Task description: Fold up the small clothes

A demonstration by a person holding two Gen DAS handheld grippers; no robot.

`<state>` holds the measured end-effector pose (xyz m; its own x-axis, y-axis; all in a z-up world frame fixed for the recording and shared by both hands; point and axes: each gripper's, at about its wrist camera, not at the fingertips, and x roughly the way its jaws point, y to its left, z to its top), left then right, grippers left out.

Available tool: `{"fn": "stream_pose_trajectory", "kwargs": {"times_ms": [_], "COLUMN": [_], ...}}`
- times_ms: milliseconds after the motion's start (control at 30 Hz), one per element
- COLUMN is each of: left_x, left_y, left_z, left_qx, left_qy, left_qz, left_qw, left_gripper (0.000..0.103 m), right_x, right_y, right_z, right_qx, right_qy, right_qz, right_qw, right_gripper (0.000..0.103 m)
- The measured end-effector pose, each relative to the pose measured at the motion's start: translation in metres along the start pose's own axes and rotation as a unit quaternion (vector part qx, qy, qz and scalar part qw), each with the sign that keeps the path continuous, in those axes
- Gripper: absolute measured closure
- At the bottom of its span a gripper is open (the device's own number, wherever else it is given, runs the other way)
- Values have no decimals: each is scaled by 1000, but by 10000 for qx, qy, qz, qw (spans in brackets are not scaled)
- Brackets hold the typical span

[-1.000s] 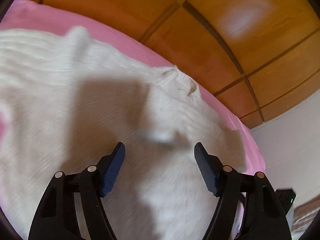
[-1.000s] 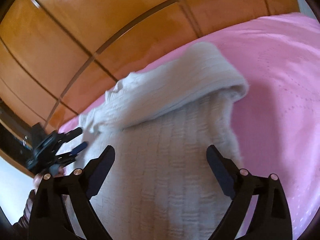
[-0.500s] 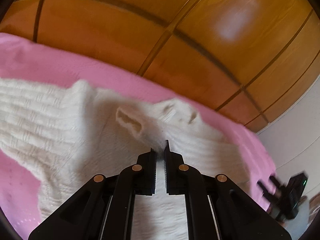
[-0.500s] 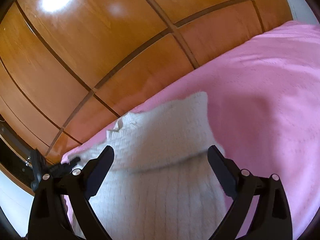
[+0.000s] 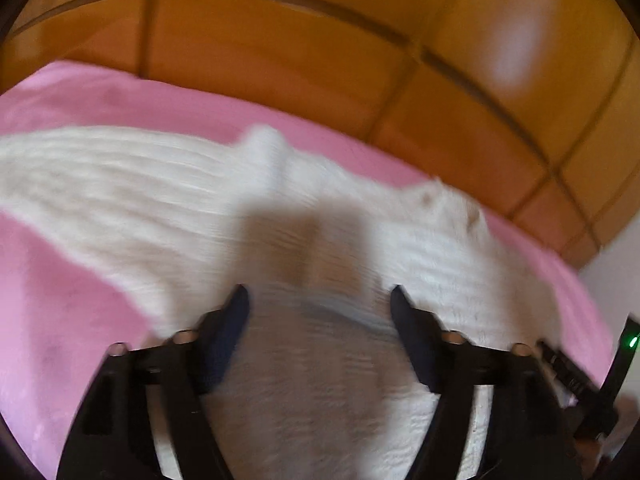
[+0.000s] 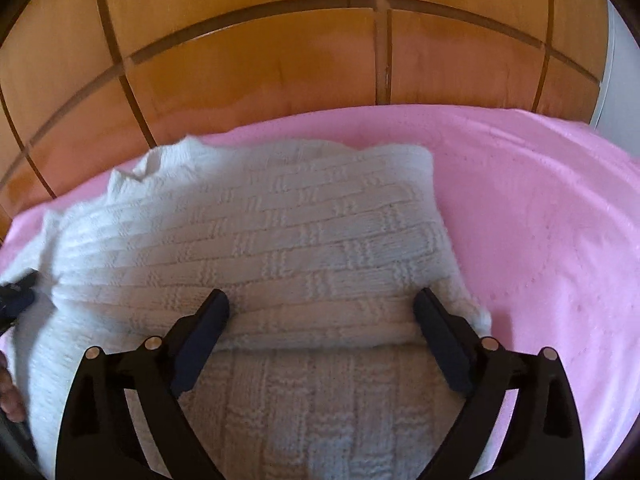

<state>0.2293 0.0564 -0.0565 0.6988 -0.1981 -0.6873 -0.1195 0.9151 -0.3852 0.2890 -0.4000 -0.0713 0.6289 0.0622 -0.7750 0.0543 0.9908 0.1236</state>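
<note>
On the pink sheet [image 6: 540,216] lies the white knit sweater [image 6: 280,220], partly folded: right wrist view shows one knit layer doubled over onto another, fold edge running across just ahead of the right gripper [image 6: 320,314]. Collar end sits at far left, near the wood panel wall [image 6: 256,60]. Right gripper: jaws spread wide, nothing between them, hovering above the fold edge. Left gripper [image 5: 320,304]: jaws also spread wide, empty, over the sweater; its shadow falls on the knit ahead of it. Left view is motion-blurred, knit detail unreadable. Sweater sleeve [image 5: 100,184] stretches left across the sheet. Left gripper tip also shows at the left edge of the right view, beside the sweater.
</note>
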Motion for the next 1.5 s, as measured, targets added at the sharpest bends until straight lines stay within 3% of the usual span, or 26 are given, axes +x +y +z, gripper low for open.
{"fn": "stream_pose_trajectory", "kwargs": {"times_ms": [100, 233, 333, 433, 533, 567, 733, 833, 933, 1000, 1033, 1067, 1133, 1233, 1333, 1500], "left_x": [-17, -54, -70, -84, -95, -95, -101, -94, -76, -69, -63, -58, -57, -62, -70, -74], "left_y": [36, 98, 148, 206, 246, 253, 296, 319, 325, 323, 318, 314, 292, 257, 214, 122], "left_z": [0, 6, 13, 18, 25, 28, 47, 63, 78, 86, 93, 97, 105, 115, 119, 103], "left_qx": [-443, -1037, -1672, -2345, -2678, -2749, -3082, -3415, -3523, -3320, -3124, -2981, -2475, -1895, -1528, -785], "left_qy": [-15, -328, -399, -511, -649, -658, -779, -929, -808, -823, -746, -726, -873, -1032, -1215, -1096], "left_qz": [-134, 155, 362, 638, 809, 822, 884, 945, 979, 1193, 1254, 1257, 1484, 1321, 771, -282], "left_qw": [9989, 9940, 9844, 9687, 9579, 9557, 9440, 9305, 9273, 9321, 9387, 9435, 9535, 9675, 9777, 9905], "left_gripper": [32, 32, 36, 43, 46, 50, 50, 50, 50, 52, 82, 98, 98, 98, 98, 98], "right_x": [1, 2, 2, 3, 3, 3, 5, 5, 5, 6, 6, 7, 7, 6, 6, 7], "right_y": [-2, -2, -1, 1, 2, 3, 4, 6, 7, 8, 9, 10, 11, 12, 13, 13], "right_z": [0, 1, 1, 1, 1, 0, 0, 0, -1, 0, 0, 1, 1, 2, 2, 3], "right_qx": [-10, -43, -72, -98, -132, -135, -147, -160, -176, -186, -188, -200, -223, -227, -231, -206], "right_qy": [-1, 18, 43, 58, 35, 26, 25, 22, 19, 20, 23, 26, 21, 9, 7, -4], "right_qz": [-2, -20, -26, -46, -96, -104, -126, -169, -215, -244, -269, -292, -338, -371, -367, -354], "right_qw": [10000, 10000, 10000, 9999, 9999, 9999, 9998, 9997, 9996, 9995, 9995, 9994, 9992, 9991, 9991, 9992], "right_gripper": [8, 4, 3, 3, 3, 3, 3, 3, 3, 2, 2, 2, 2, 2, 2, 2]}}
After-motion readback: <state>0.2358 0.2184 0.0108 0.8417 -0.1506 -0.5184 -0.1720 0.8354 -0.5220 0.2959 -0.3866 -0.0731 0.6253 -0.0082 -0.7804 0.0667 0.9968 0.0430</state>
